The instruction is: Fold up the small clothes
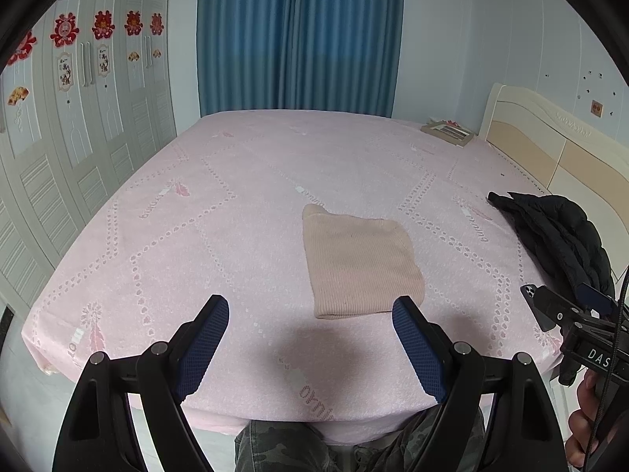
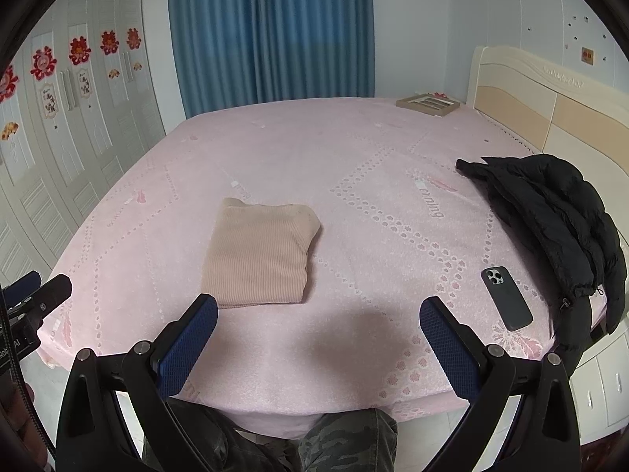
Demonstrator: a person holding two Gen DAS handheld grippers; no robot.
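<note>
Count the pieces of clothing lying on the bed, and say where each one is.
2. A folded beige knit garment lies near the middle of the pink bed. A black puffer jacket is heaped at the right edge by the headboard. More may lie out of view.

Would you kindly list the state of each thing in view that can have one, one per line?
Left tool: open, empty, above the bed's near edge.
Right tool: open, empty, above the bed's near edge.
Beige knit garment: folded into a rectangle, flat on the bed.
Black jacket: unfolded, heaped at the bed's right edge.
Phone: face down, beside the jacket.
Blue curtain: drawn shut.
Wardrobe doors: closed.
</note>
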